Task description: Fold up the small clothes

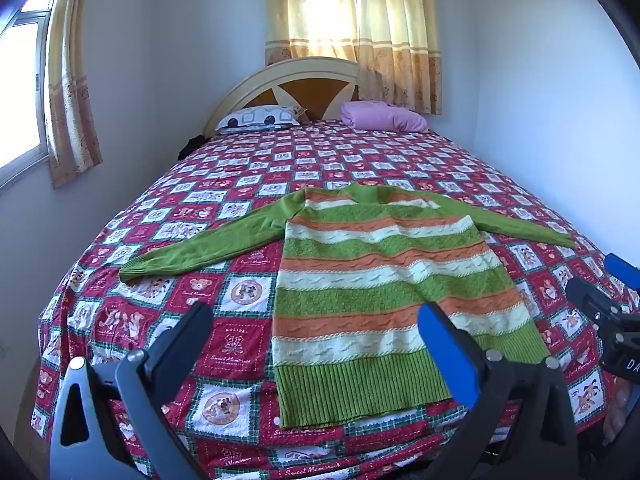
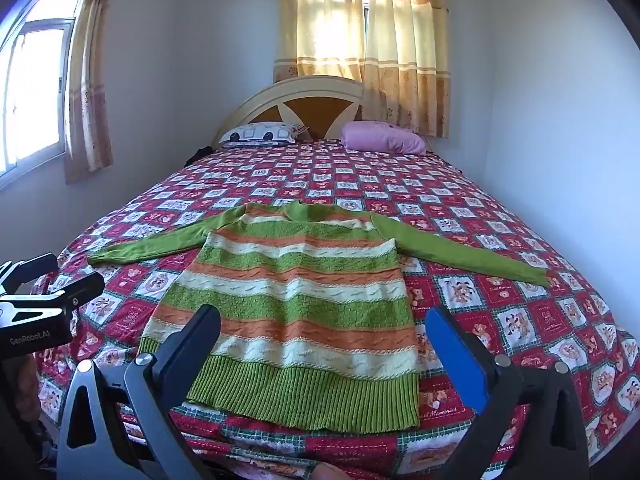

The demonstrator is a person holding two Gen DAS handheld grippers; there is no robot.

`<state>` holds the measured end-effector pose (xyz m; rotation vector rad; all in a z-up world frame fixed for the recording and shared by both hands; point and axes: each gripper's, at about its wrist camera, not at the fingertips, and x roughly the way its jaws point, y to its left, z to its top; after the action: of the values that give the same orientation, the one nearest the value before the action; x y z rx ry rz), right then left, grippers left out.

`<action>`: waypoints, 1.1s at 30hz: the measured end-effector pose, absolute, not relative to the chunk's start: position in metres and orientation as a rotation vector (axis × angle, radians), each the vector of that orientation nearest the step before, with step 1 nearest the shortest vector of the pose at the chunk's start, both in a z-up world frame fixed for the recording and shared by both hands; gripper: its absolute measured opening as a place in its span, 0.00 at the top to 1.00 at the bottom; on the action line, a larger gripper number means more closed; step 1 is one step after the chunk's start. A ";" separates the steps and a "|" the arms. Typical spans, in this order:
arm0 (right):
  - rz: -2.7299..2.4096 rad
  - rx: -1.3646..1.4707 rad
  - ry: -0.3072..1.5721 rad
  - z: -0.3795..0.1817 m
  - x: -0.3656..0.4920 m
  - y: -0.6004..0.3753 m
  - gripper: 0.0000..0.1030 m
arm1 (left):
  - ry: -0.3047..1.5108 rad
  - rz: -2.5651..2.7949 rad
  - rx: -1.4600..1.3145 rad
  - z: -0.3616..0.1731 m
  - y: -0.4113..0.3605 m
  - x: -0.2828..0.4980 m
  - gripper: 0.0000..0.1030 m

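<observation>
On the bed (image 2: 520, 216) at twelve o'clock, we saw the sweater (image 2: 296, 300) flat, collar-to-hem toward us, nearer our right gripper (image 2: 320, 336) than left gripper (image 1: 316, 332), both jaws wide, empty.

Bed (image 1: 248, 168) carries striped sweater (image 1: 372, 280), 2 pillows (image 1: 260, 118).

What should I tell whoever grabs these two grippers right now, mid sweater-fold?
Left gripper: jaws wide open, empty, hovering above the sweater's hem.
Right gripper: jaws wide open, empty, also above the hem.
Striped sweater: lying flat on the patterned bedspread near the foot of the bed, hem toward you, left sleeve and right sleeve spread out to the sides.
Done: sweater laid out; no fold made.
Left: probably fold both sleeves across the body, then fold the body.
</observation>
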<state>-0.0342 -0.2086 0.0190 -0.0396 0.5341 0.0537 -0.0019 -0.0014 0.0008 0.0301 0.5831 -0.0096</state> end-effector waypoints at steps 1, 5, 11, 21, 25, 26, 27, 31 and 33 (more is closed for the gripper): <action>0.054 -0.039 0.535 0.020 -0.035 -0.208 0.01 | 0.583 -0.010 0.031 0.001 -0.002 -0.002 0.00; 0.055 -0.035 0.541 0.018 -0.032 -0.213 0.01 | 0.587 -0.006 0.027 0.000 0.000 0.000 0.00; 0.052 -0.036 0.543 0.017 -0.032 -0.212 0.01 | 0.586 -0.007 0.027 0.000 0.000 0.000 0.00; 0.052 -0.037 0.544 0.016 -0.031 -0.212 0.01 | 0.585 -0.007 0.027 0.000 0.000 0.000 0.00; 0.054 -0.036 0.545 0.016 -0.032 -0.212 0.01 | 0.586 -0.008 0.025 0.000 0.000 -0.001 0.00; 0.054 -0.036 0.545 0.015 -0.032 -0.212 0.01 | 0.585 -0.006 0.026 0.000 0.000 0.000 0.00; 0.054 -0.035 0.545 0.015 -0.032 -0.212 0.01 | 0.585 -0.007 0.026 0.000 0.000 0.000 0.00; 0.054 -0.034 0.546 0.015 -0.031 -0.212 0.01 | 0.586 -0.008 0.026 0.000 0.000 0.000 0.00; 0.055 -0.035 0.547 0.014 -0.032 -0.211 0.01 | 0.586 -0.007 0.027 0.000 0.000 0.000 0.00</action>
<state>-0.0316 -0.2113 0.0144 -0.0349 0.5470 0.0551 -0.0004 0.0000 0.0001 0.0267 0.5860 -0.0069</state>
